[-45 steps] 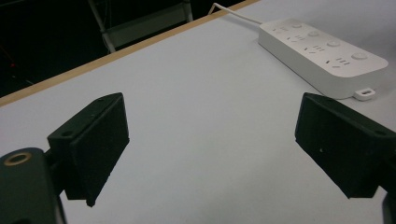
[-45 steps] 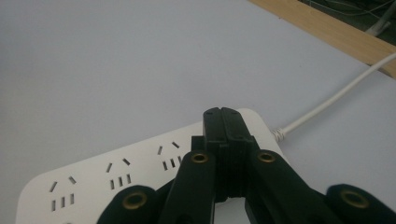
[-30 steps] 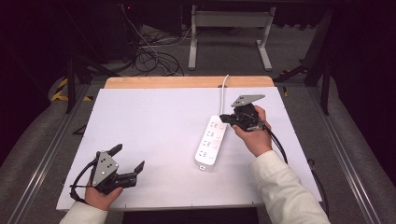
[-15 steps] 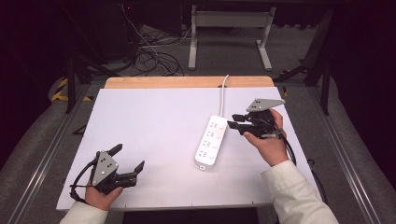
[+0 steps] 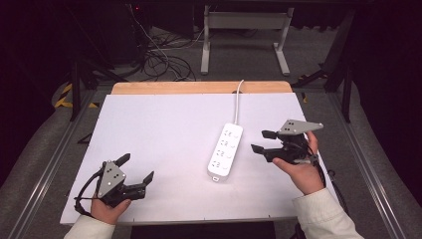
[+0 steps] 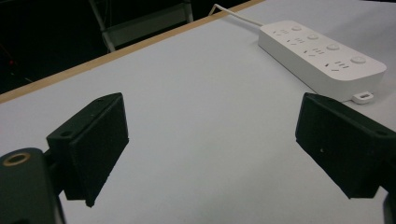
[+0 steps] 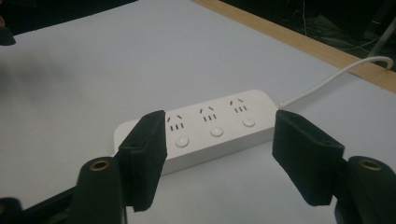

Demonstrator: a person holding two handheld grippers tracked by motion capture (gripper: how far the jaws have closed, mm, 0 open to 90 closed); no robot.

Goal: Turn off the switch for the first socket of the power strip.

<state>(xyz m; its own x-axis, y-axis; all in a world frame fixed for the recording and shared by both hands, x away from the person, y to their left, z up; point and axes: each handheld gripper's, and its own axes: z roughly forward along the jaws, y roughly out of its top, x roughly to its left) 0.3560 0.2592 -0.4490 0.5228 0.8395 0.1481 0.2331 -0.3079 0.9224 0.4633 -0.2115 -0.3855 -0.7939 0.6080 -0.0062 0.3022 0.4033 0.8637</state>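
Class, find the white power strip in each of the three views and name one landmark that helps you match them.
High view: the power strip lies right of centre on the table, slanted.
Left gripper view: the strip is at upper right, beyond the open fingers.
Right gripper view: the strip is at centre, behind the open fingers.
Shared landmark: its white cable running to the table's wooden edge.

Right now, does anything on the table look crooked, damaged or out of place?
Nothing looks damaged or spilled. The white power strip lies flat but slightly askew to the table edges, its cord running off the far side. Nothing is plugged into it.
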